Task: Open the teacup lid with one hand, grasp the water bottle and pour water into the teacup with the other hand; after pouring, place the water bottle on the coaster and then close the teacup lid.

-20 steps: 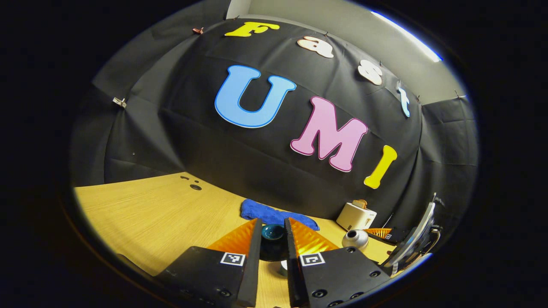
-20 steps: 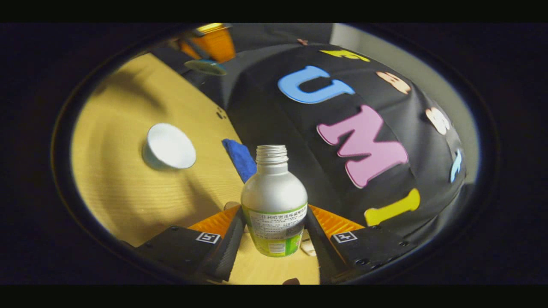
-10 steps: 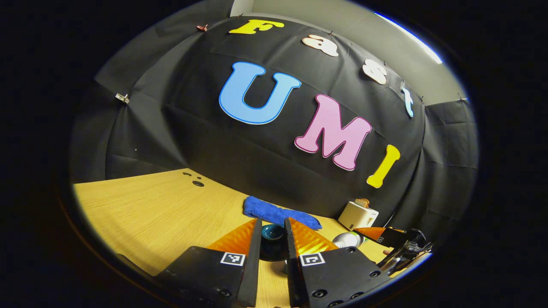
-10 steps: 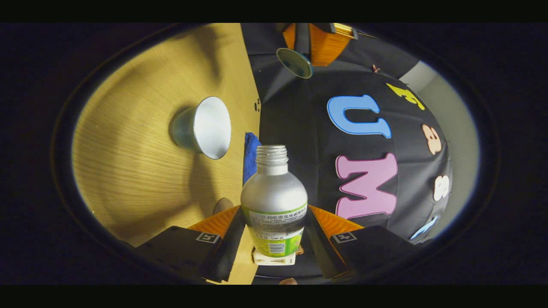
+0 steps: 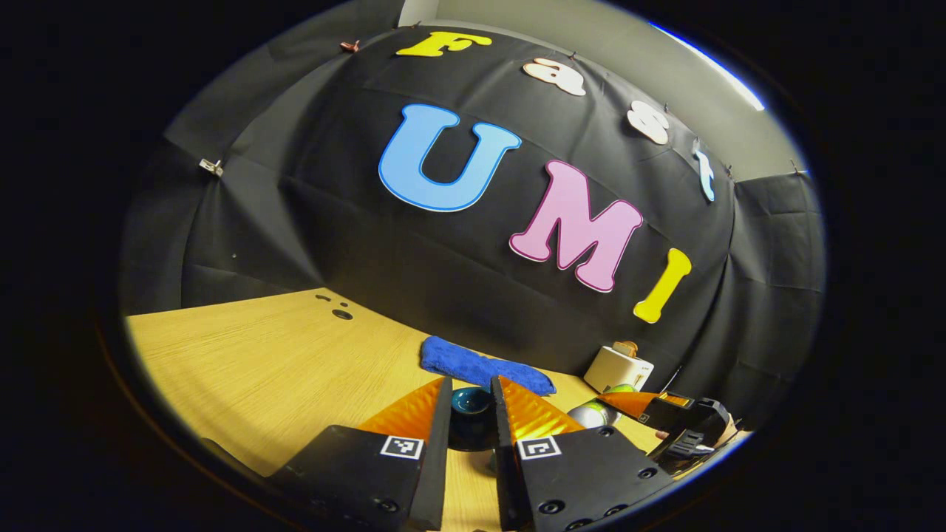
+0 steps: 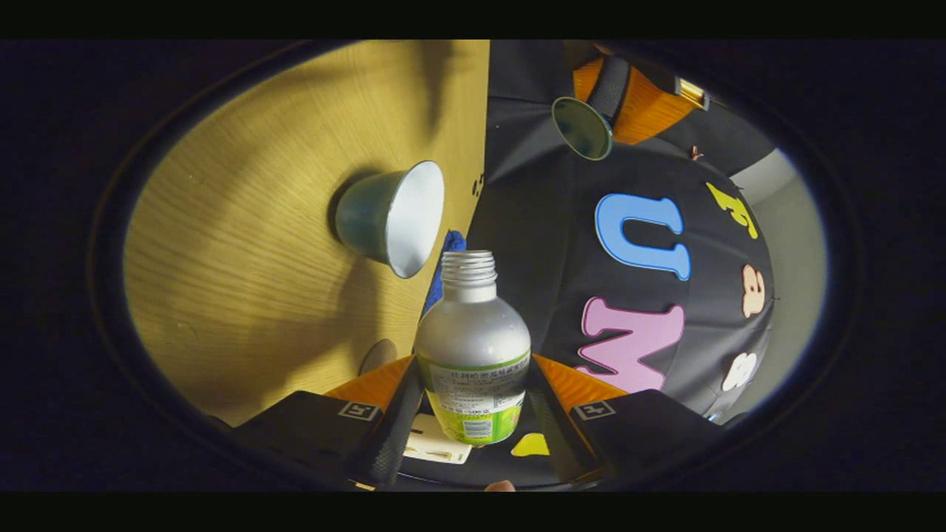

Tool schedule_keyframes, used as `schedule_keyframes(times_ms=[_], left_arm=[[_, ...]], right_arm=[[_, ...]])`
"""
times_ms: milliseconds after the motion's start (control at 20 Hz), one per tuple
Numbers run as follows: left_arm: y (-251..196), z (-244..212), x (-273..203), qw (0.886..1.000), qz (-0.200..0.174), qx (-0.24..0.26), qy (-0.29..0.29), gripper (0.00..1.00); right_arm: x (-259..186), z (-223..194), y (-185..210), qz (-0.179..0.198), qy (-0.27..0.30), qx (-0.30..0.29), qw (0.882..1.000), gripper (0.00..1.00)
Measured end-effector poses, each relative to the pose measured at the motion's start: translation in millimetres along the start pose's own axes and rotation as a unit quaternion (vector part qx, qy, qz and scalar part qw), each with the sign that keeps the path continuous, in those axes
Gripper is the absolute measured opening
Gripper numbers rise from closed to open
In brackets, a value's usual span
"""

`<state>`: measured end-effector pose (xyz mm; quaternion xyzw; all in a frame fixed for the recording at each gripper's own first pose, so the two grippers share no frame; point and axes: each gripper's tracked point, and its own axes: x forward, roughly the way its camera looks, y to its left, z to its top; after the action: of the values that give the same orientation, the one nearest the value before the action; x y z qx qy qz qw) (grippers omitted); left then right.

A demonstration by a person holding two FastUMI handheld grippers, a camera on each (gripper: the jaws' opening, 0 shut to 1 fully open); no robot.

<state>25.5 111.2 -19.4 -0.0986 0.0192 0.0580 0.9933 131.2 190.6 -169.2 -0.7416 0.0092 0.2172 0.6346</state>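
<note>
In the left gripper view, the left gripper [image 5: 471,421] is seen at the bottom centre of the frame, its fingers closed narrowly on the dark teal lid [image 5: 471,405], which is held up above the wooden surface [image 5: 281,362]. A blue cloth [image 5: 484,367] lies just behind it against the booth wall, and a white box [image 5: 618,368] stands at the lower right. Near the lower right edge, the right gripper [image 5: 669,417] is seen with the bottle [image 5: 589,415] in it, tipped sideways. In the right gripper view, the scene is rotated, so the surface [image 6: 259,244] fills the left half of the frame. The right gripper [image 6: 473,414] is clamped on the silver water bottle [image 6: 473,347], both fingers pressed against its labelled lower body; the uncapped threaded mouth is shown at the frame's centre. The open teacup [image 6: 392,218], pale inside, stands on the surface at upper centre-left, just beside the bottle's mouth. The lid [image 6: 582,129] is seen at the top, held in the left gripper [image 6: 617,92], well apart from the cup.
</note>
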Motion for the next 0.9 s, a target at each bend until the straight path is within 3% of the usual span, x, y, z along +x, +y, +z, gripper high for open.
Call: schedule_keyframes(times_ms=[550,750,850,900], left_arm=[[4.9,-1.6,0.9,1.0,0.002,-0.005,0.005,0.32],[6.1,-2.1,0.8,1.0,0.003,-0.006,0.006,0.32],[7.4,-1.8,0.8,1.0,0.003,-0.006,0.005,0.32],[7.1,-2.0,0.4,1.0,0.003,-0.006,0.006,0.32]], right_arm=[[3.5,0.5,-6.1,0.0,-0.007,-0.07,0.997,0.82],[7.0,-4.2,-18.4,-0.015,-0.008,-0.111,0.994,0.79],[7.6,-6.6,-26.7,-0.025,-0.009,-0.129,0.991,0.83],[6.7,-4.9,-33.2,-0.031,-0.011,-0.138,0.99,0.75]])
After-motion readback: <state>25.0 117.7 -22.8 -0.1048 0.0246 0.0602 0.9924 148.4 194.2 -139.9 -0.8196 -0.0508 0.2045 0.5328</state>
